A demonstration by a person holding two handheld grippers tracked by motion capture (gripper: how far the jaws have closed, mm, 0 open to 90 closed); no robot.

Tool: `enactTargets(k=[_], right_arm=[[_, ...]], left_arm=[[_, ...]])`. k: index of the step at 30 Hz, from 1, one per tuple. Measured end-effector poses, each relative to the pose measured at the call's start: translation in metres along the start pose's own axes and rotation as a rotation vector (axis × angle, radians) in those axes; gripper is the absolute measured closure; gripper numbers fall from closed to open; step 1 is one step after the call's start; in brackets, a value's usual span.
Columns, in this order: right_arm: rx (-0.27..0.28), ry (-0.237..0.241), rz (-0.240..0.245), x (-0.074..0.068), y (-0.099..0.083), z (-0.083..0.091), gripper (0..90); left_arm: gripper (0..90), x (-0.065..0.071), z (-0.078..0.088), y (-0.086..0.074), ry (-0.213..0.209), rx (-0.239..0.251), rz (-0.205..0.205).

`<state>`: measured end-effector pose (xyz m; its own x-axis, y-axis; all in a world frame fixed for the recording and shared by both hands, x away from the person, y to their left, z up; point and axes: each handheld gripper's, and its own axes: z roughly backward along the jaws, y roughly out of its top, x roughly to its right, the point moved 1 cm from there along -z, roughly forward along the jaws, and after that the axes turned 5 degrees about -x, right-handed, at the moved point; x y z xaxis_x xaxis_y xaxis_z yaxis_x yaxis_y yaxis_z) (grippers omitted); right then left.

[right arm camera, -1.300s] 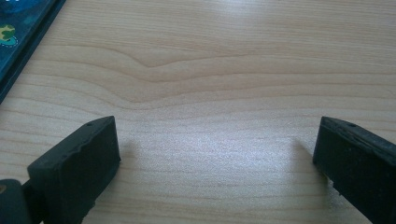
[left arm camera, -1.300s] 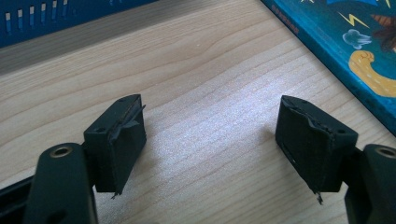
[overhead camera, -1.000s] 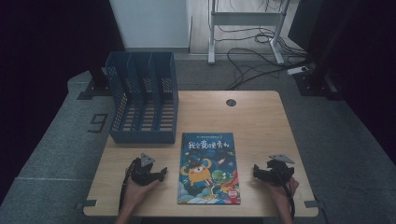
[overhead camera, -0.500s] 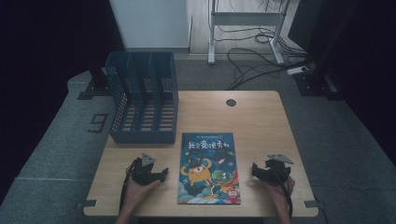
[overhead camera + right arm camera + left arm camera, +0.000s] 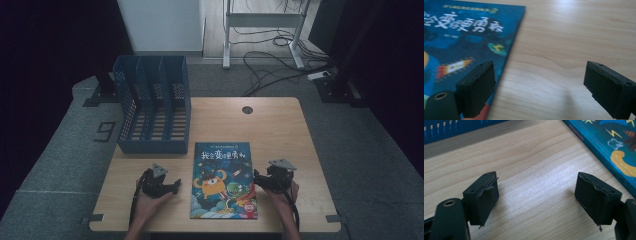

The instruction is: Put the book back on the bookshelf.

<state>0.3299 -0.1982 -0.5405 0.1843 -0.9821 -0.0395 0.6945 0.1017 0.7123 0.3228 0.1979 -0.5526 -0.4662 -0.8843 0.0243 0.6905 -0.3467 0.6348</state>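
A blue children's picture book (image 5: 222,180) lies flat, cover up, at the front middle of the wooden table (image 5: 272,125). My left gripper (image 5: 175,186) rests on the table just left of the book and points toward it, jaws open with bare wood between them (image 5: 537,200). The book's left edge (image 5: 614,150) lies past its right jaw. My right gripper (image 5: 256,179) is at the book's right edge. In the right gripper view it stands open (image 5: 544,90), its left jaw over the cover's edge (image 5: 461,42) and its right jaw over the wood.
A blue slotted file rack (image 5: 152,107) stands at the table's back left, its front wall (image 5: 449,130) just beyond my left gripper. A round cable hole (image 5: 247,109) is near the far edge. Cables and a metal stand are on the floor behind.
My right gripper has moved left and slightly up, to the book's right edge. The left gripper and the book have stayed put.
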Motion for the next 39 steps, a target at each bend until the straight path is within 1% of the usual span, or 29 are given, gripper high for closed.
enactTargets(k=[1,2,3,4,6,8,11,12,14,16,17,18,19,21,22,23,24,25,27,28,29,30,31,35,36,39], right_arm=[[-0.002,0.001,0.009,-0.006,0.004,-0.003,10.5],[-0.002,0.001,0.009,-0.006,0.004,-0.003,10.5],[-0.001,0.021,0.000,-0.010,0.006,-0.006,11.1],[0.000,0.036,-0.003,-0.012,0.007,-0.008,11.2],[-0.009,0.057,-0.004,-0.018,0.007,-0.011,11.1],[-0.007,0.066,0.012,-0.023,0.007,-0.012,11.2],[-0.004,0.091,0.011,-0.027,0.004,-0.011,11.2],[-0.006,0.099,0.009,-0.029,0.003,-0.011,11.2],[-0.007,0.106,0.015,-0.030,0.002,-0.010,11.2],[-0.002,0.120,0.019,-0.033,0.001,-0.008,11.4],[-0.002,0.120,0.019,-0.033,0.001,-0.008,11.4],[-0.001,0.126,0.021,-0.035,0.001,-0.007,11.5],[-0.004,0.139,0.024,-0.039,0.000,-0.007,11.5],[-0.009,0.147,0.037,-0.043,0.000,-0.007,11.8],[-0.011,0.152,0.044,-0.046,0.000,-0.007,11.9],[-0.014,0.157,0.047,-0.048,0.000,-0.008,11.9],[-0.014,0.157,0.047,-0.048,0.000,-0.008,11.9],[-0.018,0.161,0.058,-0.052,-0.001,-0.009,12.0],[-0.026,0.168,0.064,-0.055,-0.002,-0.010,12.0],[-0.030,0.169,0.069,-0.057,-0.003,-0.011,12.0],[-0.036,0.170,0.074,-0.058,-0.004,-0.012,12.0],[-0.036,0.170,0.074,-0.058,-0.004,-0.012,12.0],[-0.043,0.162,0.083,-0.062,-0.005,-0.013,11.6],[-0.040,0.154,0.086,-0.062,-0.006,-0.014,11.7],[-0.044,0.156,0.086,-0.062,-0.006,-0.014,11.7],[-0.054,0.160,0.086,-0.060,-0.007,-0.015,11.8]], left_arm=[[19.7,0.002,0.000,0.006,-0.006,0.008,-0.008],[19.7,0.002,0.000,0.006,-0.006,0.008,-0.008],[19.7,0.004,0.001,0.011,-0.011,0.021,-0.014],[19.8,0.006,0.002,0.012,-0.010,0.031,-0.013],[20.0,0.007,0.003,0.012,-0.012,0.036,-0.013],[20.0,0.010,0.004,0.011,-0.028,0.038,-0.010],[20.0,0.011,0.004,0.011,-0.037,0.042,-0.002],[19.9,0.014,0.005,0.011,-0.048,0.045,0.003],[19.8,0.016,0.005,0.011,-0.053,0.046,0.003],[19.8,0.024,0.006,0.012,-0.081,0.057,0.006],[19.6,0.024,0.006,0.012,-0.081,0.057,0.006],[19.6,0.027,0.006,0.012,-0.093,0.059,0.004],[19.2,0.034,0.005,0.013,-0.103,0.054,-0.014],[18.9,0.040,0.004,0.014,-0.114,0.047,-0.023],[18.7,0.040,0.004,0.014,-0.114,0.047,-0.023],[18.4,0.046,0.001,0.014,-0.126,0.033,-0.034],[18.3,0.046,0.001,0.014,-0.126,0.033,-0.034],[18.3,0.052,0.000,0.014,-0.133,0.027,-0.047],[18.1,0.057,-0.002,0.014,-0.139,0.020,-0.057],[17.7,0.057,-0.002,0.014,-0.139,0.020,-0.057],[17.3,0.062,-0.004,0.014,-0.145,0.007,-0.065],[16.9,0.062,-0.004,0.014,-0.145,0.007,-0.065],[16.9,0.064,-0.005,0.013,-0.149,0.002,-0.069],[16.3,0.073,-0.010,0.012,-0.175,-0.025,-0.086],[15.7,0.075,-0.011,0.012,-0.182,-0.024,-0.081],[15.7,0.078,-0.011,0.011,-0.182,-0.018,-0.083]])
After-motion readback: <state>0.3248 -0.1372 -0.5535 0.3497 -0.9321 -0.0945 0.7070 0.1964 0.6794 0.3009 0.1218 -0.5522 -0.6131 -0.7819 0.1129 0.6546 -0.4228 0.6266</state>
